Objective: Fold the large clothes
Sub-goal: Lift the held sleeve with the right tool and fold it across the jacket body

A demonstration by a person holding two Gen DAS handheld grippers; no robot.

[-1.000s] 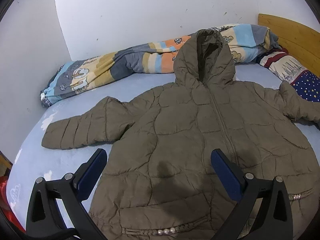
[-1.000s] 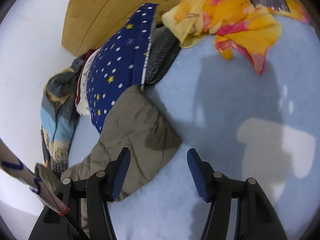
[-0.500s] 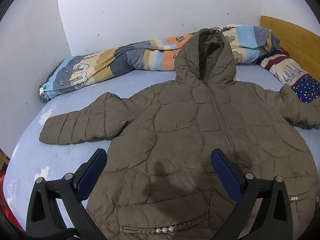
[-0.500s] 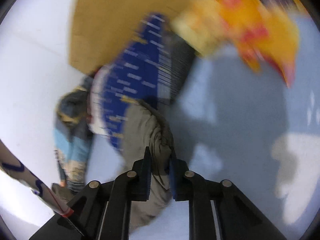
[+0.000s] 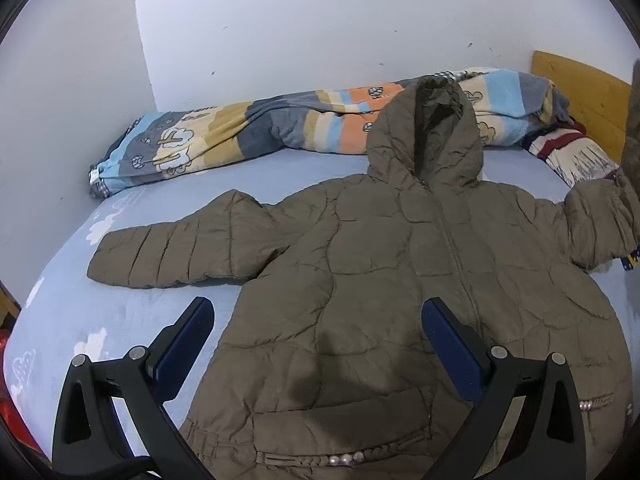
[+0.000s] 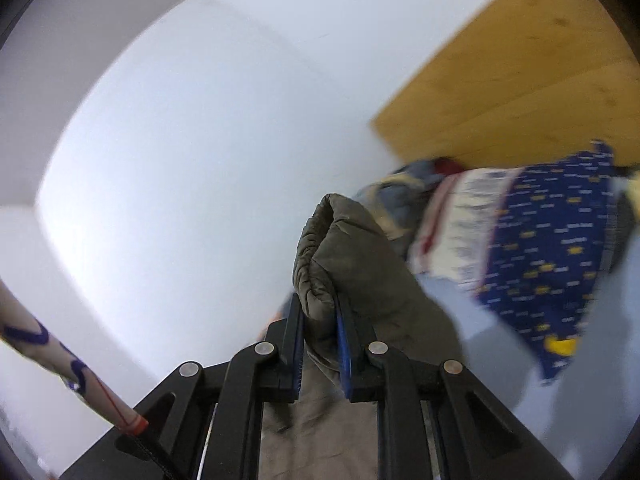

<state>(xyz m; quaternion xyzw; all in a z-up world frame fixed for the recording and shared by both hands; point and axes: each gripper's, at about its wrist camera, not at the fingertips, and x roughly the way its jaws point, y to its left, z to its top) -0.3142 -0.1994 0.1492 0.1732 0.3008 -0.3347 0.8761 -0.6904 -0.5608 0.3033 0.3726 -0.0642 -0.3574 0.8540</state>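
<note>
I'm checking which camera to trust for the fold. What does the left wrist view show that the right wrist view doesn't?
Only the left wrist view shows the whole jacket spread on the bed, its hood, the flat left-hand sleeve, and the open left tongs above it.

Only the right wrist view shows the right tongs shut on the sleeve cuff, lifted off the bed.

Both show the striped blanket, the wooden headboard and the white wall.

The jacket point(image 5: 400, 288) is matt, quilted, puffy cloth. Behind it lie a soft fleecy blanket point(image 5: 280, 136) and a smooth wooden headboard point(image 5: 580, 88).
</note>
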